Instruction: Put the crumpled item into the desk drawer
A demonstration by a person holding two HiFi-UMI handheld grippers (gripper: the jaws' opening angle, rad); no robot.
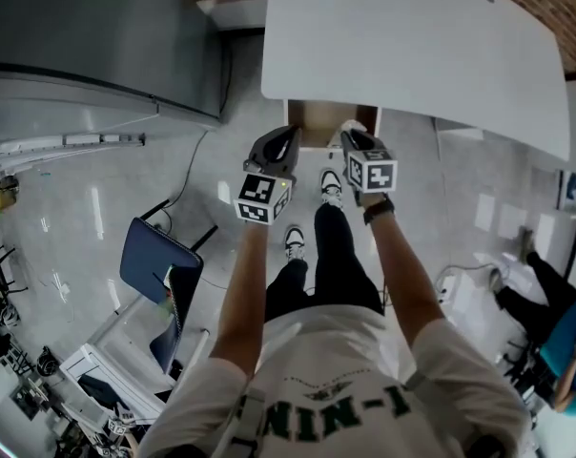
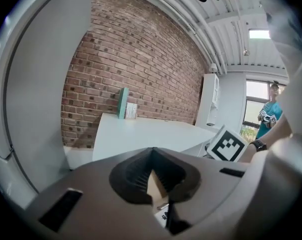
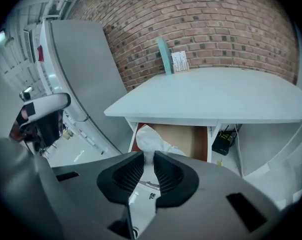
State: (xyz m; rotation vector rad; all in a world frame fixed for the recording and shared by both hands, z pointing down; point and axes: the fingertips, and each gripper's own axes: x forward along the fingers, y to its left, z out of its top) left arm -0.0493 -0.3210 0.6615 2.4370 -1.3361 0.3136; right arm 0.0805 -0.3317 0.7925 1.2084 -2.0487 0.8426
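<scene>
Drawer largely hidden beneath bench; crumpled item partly masked by right claw; card print illegible.

Two grippers show: the left gripper and the right gripper. There is one white desk, one open drawer, one crumpled white item and one blue chair. Two shoes are in view.

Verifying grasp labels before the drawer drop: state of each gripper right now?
Left gripper: closed, nothing between its jaws.
Right gripper: closed on the white crumpled item.
</scene>
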